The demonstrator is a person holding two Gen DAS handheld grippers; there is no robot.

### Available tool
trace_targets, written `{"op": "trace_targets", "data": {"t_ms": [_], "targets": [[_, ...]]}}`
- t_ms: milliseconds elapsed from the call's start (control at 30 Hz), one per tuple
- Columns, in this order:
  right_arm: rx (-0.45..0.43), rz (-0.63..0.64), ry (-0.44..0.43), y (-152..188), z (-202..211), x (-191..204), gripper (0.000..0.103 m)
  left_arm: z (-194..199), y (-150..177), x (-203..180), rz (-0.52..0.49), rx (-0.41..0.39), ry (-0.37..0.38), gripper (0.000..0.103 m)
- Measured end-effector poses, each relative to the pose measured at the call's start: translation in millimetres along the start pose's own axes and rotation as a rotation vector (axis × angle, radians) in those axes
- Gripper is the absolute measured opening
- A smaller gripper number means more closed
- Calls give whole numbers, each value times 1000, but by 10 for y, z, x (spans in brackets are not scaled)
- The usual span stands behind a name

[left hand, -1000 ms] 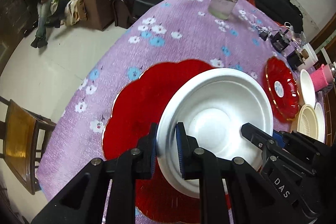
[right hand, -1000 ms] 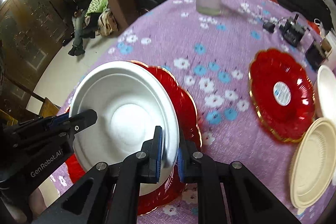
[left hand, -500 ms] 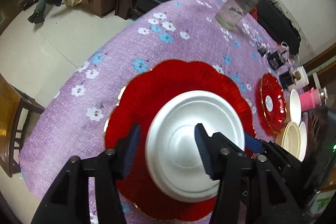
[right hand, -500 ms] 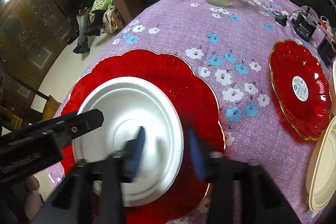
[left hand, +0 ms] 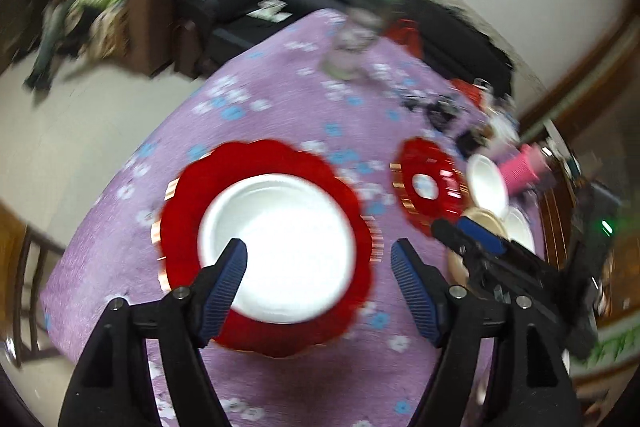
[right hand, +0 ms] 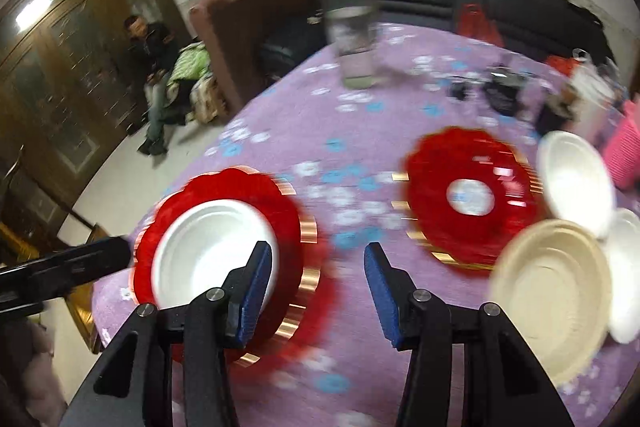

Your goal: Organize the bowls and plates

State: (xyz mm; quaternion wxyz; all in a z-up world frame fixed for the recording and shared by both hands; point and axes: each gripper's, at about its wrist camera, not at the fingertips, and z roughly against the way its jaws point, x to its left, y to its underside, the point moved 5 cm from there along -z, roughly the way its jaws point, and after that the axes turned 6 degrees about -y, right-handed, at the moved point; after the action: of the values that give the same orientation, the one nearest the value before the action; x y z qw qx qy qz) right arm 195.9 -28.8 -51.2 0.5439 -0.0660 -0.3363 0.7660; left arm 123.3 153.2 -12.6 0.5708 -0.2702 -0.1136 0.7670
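My left gripper (left hand: 318, 259) has just been spreading and pinches nothing; the white bowl (left hand: 280, 243) sits mid-frame in the big scalloped red plate (left hand: 184, 211). My right gripper (right hand: 316, 267), jaws apart, hangs over open purple tablecloth (right hand: 344, 163) between that plate's gold edge and the smaller red plate (right hand: 436, 187), right of centre.

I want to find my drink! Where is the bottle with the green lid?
In both wrist views the bottle with the green lid stands at the far end of the purple flowered table, near the black sofa.
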Motion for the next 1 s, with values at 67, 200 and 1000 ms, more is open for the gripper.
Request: {"op": "trace_targets", "data": {"t_ms": [67, 200, 1000], "targets": [[-18, -55, 44, -33, 152, -349, 53, 37, -43, -263, -52, -8, 28, 76], [-25, -226, 44, -74, 322, -1025, 53, -89, -209, -619, -86, -9, 41, 76], [223, -358, 96, -429, -584, -1801, 52, -1685, -808, -967, -61, 142, -35, 76]]}}
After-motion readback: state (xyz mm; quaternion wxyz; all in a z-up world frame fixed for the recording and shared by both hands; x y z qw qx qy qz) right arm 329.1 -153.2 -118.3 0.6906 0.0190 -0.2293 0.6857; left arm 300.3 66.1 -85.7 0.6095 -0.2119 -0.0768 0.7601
